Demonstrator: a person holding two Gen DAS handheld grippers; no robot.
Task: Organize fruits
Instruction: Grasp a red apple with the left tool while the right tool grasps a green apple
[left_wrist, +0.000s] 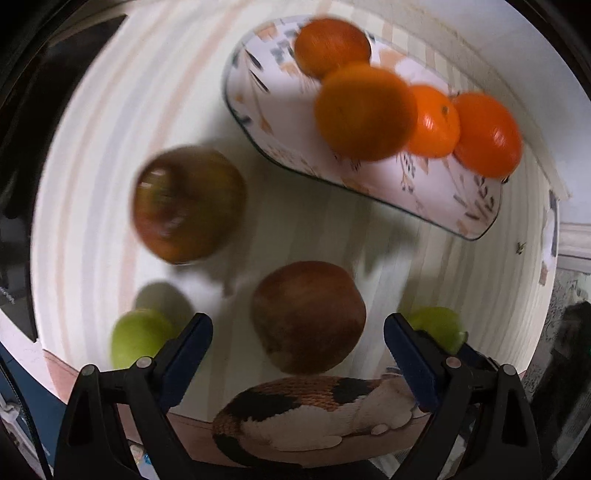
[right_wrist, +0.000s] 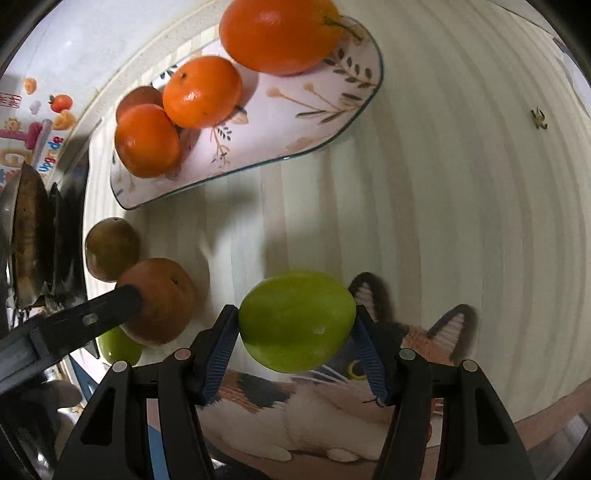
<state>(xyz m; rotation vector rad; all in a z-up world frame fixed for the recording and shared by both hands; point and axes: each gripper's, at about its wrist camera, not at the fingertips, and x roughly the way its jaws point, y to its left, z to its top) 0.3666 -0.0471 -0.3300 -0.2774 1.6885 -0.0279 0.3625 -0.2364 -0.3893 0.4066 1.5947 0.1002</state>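
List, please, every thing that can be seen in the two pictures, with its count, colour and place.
oranges: four, orange, on the plate.
plate: one, white with leaf pattern, at the far side of the mat.
brown fruits: two, reddish brown, on the mat near the plate; one lies between the left fingers.
green fruits: two, light green; one between the right fingers, the other on the mat left of the left gripper.
mat: one, pale striped with a cat picture, under everything.
pan: one, dark, at the left edge of the right wrist view.
left gripper: black with blue pads, open around a brown fruit.
right gripper: black with blue pads, fingers touching the green fruit.
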